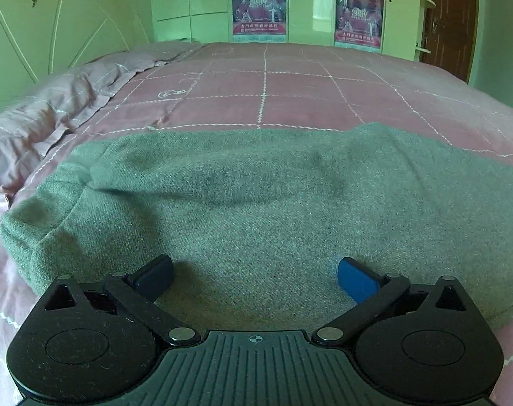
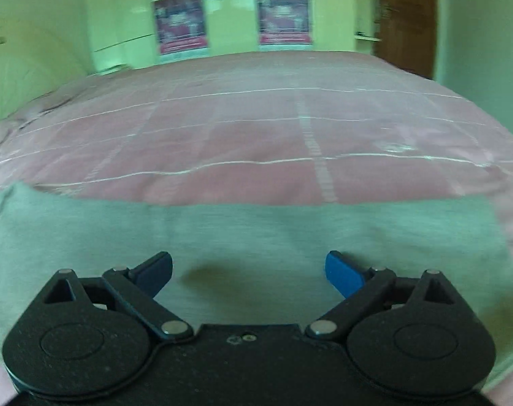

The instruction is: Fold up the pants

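Left gripper [image 1: 254, 275] and right gripper [image 2: 249, 272] both spread wide, empty, above grey-green pants [image 1: 256, 209] flat on the pink bed [image 1: 290, 84].

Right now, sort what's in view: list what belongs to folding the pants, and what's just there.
For the job: green pants, left tool, right tool, both open.

Just there: pink bedspread, crumpled pink sheet, posters, brown door.

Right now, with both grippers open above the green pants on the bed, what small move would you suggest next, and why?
Probably lower the left gripper to the thick folded edge of the pants at its left and pinch it. Both the left and the right gripper stand open and empty, and the cloth lies flat on the bedspread, ready for another fold.
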The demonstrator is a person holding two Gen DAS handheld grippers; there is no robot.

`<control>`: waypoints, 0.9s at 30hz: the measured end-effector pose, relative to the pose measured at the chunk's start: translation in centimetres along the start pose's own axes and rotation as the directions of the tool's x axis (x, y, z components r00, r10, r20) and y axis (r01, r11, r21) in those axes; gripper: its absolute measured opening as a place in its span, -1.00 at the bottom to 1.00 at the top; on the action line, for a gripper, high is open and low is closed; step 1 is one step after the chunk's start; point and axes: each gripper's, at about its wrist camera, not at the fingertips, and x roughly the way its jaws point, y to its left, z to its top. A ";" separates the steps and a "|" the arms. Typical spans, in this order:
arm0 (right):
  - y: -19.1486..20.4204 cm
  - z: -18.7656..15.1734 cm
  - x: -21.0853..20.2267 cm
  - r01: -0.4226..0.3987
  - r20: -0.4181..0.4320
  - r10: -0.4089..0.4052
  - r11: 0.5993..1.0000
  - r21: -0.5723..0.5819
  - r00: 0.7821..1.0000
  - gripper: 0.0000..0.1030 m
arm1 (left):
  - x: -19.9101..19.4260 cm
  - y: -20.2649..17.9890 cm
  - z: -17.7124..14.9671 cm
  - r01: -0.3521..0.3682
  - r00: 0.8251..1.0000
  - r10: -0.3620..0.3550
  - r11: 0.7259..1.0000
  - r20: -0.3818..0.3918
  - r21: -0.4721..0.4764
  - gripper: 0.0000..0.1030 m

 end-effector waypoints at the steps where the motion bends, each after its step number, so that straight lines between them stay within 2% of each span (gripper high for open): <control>1: -2.5 0.0 -0.5 0.069 0.009 -0.069 0.997 0.034 0.998 0.77 | 0.0 -0.2 -0.2 -0.009 1.000 0.009 1.000 0.009 0.000 1.00; 2: -4.8 0.1 -1.0 0.140 0.002 -0.140 0.987 0.078 0.990 0.77 | 0.0 -0.2 -0.4 -0.014 1.000 0.014 1.000 0.017 -0.004 1.00; 3: -7.0 0.0 -1.7 0.198 -0.012 -0.199 0.970 0.141 0.980 0.64 | -0.1 -0.4 -0.8 -0.015 1.000 0.016 1.000 0.025 -0.005 1.00; 4: -9.8 -0.5 -3.4 0.204 0.008 -0.214 0.944 0.261 0.977 0.54 | -0.3 -0.5 -1.0 -0.016 0.999 0.016 1.000 0.032 -0.008 1.00; 6: -14.1 -2.5 -6.9 0.022 0.145 -0.109 0.866 0.500 0.983 0.58 | 0.1 -0.1 -1.0 -0.017 0.999 0.017 1.000 0.044 -0.014 1.00; 7: -16.5 -4.4 -8.3 -0.087 0.203 -0.047 0.792 0.604 0.978 0.59 | 0.1 -0.1 -1.1 -0.019 0.999 0.020 1.000 0.051 -0.013 1.00; 8: -17.7 -5.7 -8.9 -0.128 0.208 -0.019 0.734 0.668 0.978 0.49 | 0.2 0.0 -1.1 -0.021 0.998 0.021 1.000 0.058 -0.013 1.00; 9: -18.4 -6.9 -9.1 -0.144 0.199 -0.001 0.688 0.711 0.980 0.24 | 0.2 0.0 -1.2 -0.022 0.998 0.023 1.000 0.063 -0.014 1.00; 11: -19.2 -9.4 -9.1 -0.179 0.199 0.038 0.623 0.761 0.979 -0.15 | 0.2 0.0 -1.2 -0.024 0.998 0.025 1.000 0.063 -0.018 1.00; 13: -19.1 -11.5 -8.4 -0.212 0.208 0.069 0.551 0.807 0.976 -0.26 | 0.2 -0.1 -1.1 -0.030 0.998 0.031 0.999 0.058 -0.018 1.00; 15: -19.2 -12.4 -7.6 -0.228 0.216 0.084 0.512 0.828 0.973 -0.33 | 0.2 -0.1 -1.0 -0.031 0.998 0.032 0.999 0.052 -0.020 1.00; 18: -19.5 -12.4 -7.2 -0.256 0.239 0.097 0.478 0.840 0.966 -0.34 | 0.1 -0.1 -1.2 -0.034 0.998 0.036 0.999 0.057 -0.024 1.00; 21: -19.2 -12.0 -6.6 -0.225 0.195 0.111 0.515 0.827 0.974 -0.47 | 0.0 -0.2 -1.2 -0.040 0.997 0.042 0.999 0.058 -0.026 1.00; 22: -19.1 -12.0 -6.5 -0.211 0.182 0.106 0.521 0.827 0.978 -0.55 | 0.0 -0.2 -1.2 -0.040 0.997 0.042 0.999 0.058 -0.027 1.00; 23: -19.0 -11.9 -6.4 -0.196 0.162 0.112 0.530 0.825 0.981 -0.87 | 0.0 -0.1 -1.2 -0.039 0.998 0.041 0.999 0.056 -0.027 1.00; 24: -18.7 -11.3 -6.5 -0.193 0.152 0.119 0.562 0.804 0.981 -0.96 | 0.0 -0.1 -1.2 -0.039 0.998 0.040 0.999 0.054 -0.026 1.00; 25: -18.3 -10.5 -7.3 -0.196 0.172 0.100 0.614 0.764 0.980 -0.97 | 0.0 -0.1 -1.2 -0.038 0.998 0.039 0.999 0.051 -0.024 1.00; 26: -17.9 -9.9 -8.3 -0.227 0.222 0.090 0.647 0.728 0.971 -0.97 | 0.0 0.0 -1.2 -0.036 0.998 0.037 0.999 0.049 -0.022 1.00; 27: -17.5 -9.5 -9.7 -0.278 0.294 0.092 0.665 0.693 0.951 -0.98 | 0.0 0.0 -1.1 -0.034 0.998 0.034 0.999 0.046 -0.019 1.00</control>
